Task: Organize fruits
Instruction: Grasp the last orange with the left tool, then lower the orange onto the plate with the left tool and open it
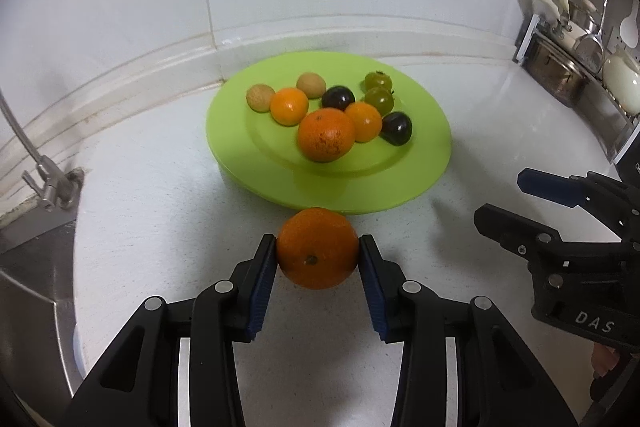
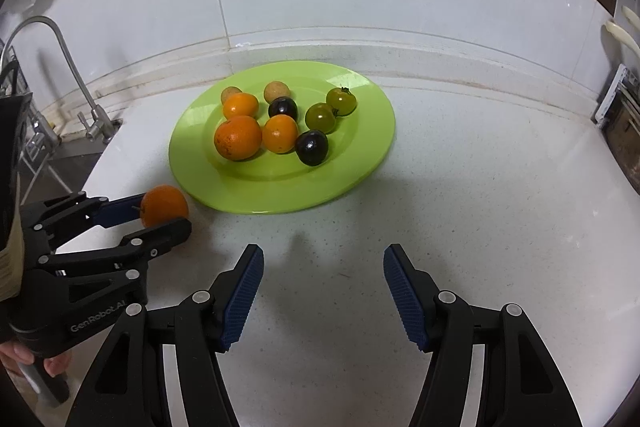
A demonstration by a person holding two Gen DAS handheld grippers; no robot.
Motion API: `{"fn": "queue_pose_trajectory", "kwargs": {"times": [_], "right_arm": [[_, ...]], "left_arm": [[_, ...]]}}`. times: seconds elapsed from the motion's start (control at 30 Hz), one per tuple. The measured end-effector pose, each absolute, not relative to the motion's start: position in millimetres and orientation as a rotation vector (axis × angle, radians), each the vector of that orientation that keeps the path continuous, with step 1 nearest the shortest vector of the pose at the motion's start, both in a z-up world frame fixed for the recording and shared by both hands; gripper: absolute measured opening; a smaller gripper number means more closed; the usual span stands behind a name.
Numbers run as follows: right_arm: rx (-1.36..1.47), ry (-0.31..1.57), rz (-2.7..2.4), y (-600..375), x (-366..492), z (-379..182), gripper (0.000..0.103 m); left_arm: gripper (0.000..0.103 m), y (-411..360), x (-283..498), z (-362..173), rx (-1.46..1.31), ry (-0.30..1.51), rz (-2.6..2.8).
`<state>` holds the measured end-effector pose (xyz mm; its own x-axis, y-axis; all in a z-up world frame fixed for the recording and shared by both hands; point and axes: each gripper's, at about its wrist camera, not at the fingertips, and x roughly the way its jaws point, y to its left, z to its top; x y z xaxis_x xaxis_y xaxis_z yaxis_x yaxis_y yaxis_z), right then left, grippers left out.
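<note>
A: Left wrist view first. What has the left claw (image 1: 318, 259) got?

B: An orange (image 1: 317, 247), pinched at its widest part by both blue pads, stem scar facing the camera. It sits just short of the green plate (image 1: 240, 163), close to the white desk (image 1: 160, 195); I cannot tell whether it touches.

A: How should it handle?

B: My guess: firm, round, a little heavy, with a dimpled skin that grips well. Holding across the middle suits it; off-centre it might roll out.

A: And the plate?

B: A bigger orange (image 1: 326, 135), two small ones, two dark fruits, two green, two tan.

A: Right wrist view?

B: The right claw (image 2: 322, 293) stands wide apart and empty, low over bare desk, aimed at the plate. The left claw comes in level from the left with its orange beside the plate's rim.
</note>
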<state>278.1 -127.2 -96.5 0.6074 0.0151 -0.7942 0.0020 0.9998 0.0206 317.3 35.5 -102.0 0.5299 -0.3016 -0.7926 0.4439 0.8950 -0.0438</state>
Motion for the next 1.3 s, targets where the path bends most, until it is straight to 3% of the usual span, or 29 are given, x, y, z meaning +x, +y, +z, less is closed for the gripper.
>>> {"fn": "queue_pose_trajectory", "kwargs": {"times": [0.7,1.3], "right_arm": [[0.01,0.747,0.021,-138.4,264.3,-35.2,0.063],[0.006,0.701,0.001,-167.8,305.9,-15.5,0.063]], "left_arm": [[0.041,26.1,299.2,-33.7,0.145,0.762,-0.462],[0.041,-6.3,356.0,-22.3,0.142,0.728,-0.489]]}}
